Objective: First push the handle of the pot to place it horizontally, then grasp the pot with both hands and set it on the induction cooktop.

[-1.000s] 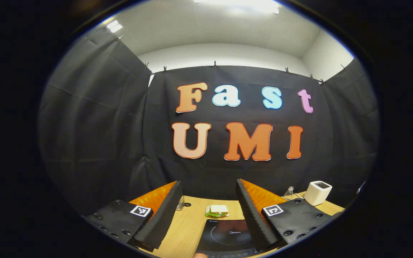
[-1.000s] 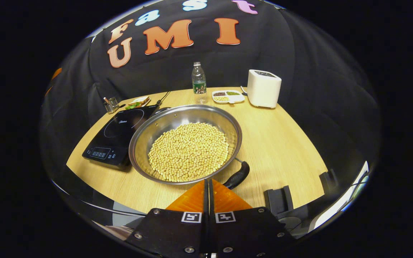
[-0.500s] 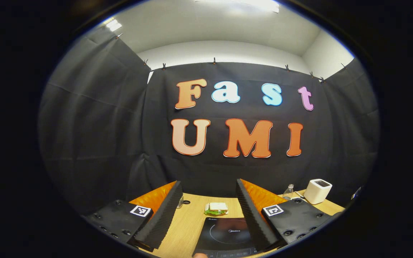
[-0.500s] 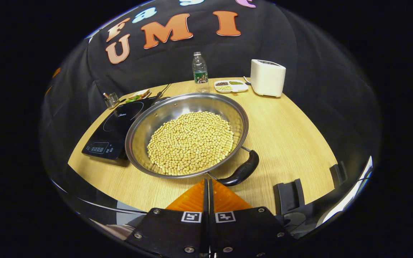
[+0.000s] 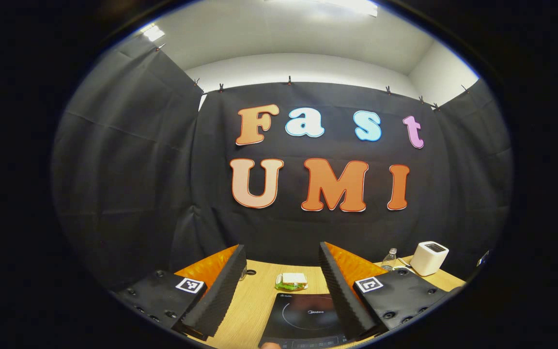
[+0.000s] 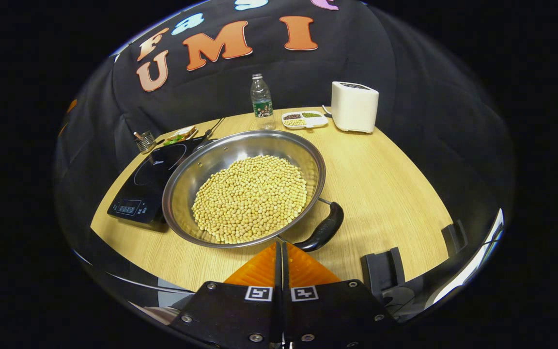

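Here, left to right on the wooden table (image 6: 385,174): the induction cooktop (image 6: 150,182) sits at the left edge, a small rack (image 6: 143,142) and a sandwich (image 6: 182,134) behind it near the back-left corner. The pot (image 6: 245,186), full of beans (image 6: 250,198), stands mid-table, its left rim overlapping the cooktop, its handle (image 6: 325,230) angled toward the front edge. A bottle (image 6: 261,102), a divided dish (image 6: 304,119) and a white box (image 6: 355,113) line the back edge. The right gripper (image 6: 281,249) has fingers pressed together, tips just at the pot's front rim beside the handle. The left gripper (image 5: 281,286) hangs with fingers apart above the cooktop (image 5: 308,317), holding nothing.
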The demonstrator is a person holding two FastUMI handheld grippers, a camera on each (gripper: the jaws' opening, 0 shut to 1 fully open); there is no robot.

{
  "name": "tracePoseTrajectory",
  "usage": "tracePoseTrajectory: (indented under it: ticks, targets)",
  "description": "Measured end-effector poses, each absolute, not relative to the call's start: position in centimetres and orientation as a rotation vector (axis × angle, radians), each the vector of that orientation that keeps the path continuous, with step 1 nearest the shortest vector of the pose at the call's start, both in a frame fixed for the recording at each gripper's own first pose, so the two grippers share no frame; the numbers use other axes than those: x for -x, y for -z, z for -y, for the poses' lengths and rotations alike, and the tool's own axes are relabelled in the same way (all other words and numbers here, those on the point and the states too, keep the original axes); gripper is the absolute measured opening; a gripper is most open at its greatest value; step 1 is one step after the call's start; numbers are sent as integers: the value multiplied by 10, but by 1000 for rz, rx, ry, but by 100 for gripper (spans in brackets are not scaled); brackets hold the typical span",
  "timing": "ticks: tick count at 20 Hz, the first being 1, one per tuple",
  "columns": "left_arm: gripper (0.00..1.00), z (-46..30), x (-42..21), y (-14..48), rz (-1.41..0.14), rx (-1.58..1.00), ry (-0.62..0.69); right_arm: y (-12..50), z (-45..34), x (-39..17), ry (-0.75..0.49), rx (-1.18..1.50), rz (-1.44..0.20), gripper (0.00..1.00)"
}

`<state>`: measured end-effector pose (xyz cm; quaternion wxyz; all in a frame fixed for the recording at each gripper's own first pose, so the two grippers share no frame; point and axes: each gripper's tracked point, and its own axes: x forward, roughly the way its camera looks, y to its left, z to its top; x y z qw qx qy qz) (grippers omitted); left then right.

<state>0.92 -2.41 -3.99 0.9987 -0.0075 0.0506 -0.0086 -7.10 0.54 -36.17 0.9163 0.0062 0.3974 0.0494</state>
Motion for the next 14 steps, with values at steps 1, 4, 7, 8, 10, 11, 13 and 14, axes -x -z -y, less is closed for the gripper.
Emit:
tracePoseTrajectory:
  ticks: [1, 4, 7, 8, 10, 11, 13, 14]
  targets:
    - [97, 25, -10, 40, -102, 13, 17, 362, -4, 69, -97, -13, -816, 0]
    - [98, 29, -10, 41, -101, 8, 19, 363, 2, 64, -86, -18, -811, 0]
    - [98, 31, -11, 39, -98, 5, 23, 362, 7, 57, -75, -23, -808, 0]
    - [98, 31, -12, 39, -97, 6, 22, 363, 10, 56, -70, -23, -806, 0]
    - [98, 32, -14, 41, -102, 10, 20, 362, 13, 51, -62, -22, -805, 0]
    - [98, 33, -15, 43, -106, 12, 19, 362, 15, 49, -58, -22, -803, 0]
    - [98, 32, -18, 48, -118, 17, 16, 362, 18, 45, -54, -20, -802, 0]
    - [98, 33, -19, 50, -124, 18, 15, 362, 20, 44, -51, -19, -800, 0]
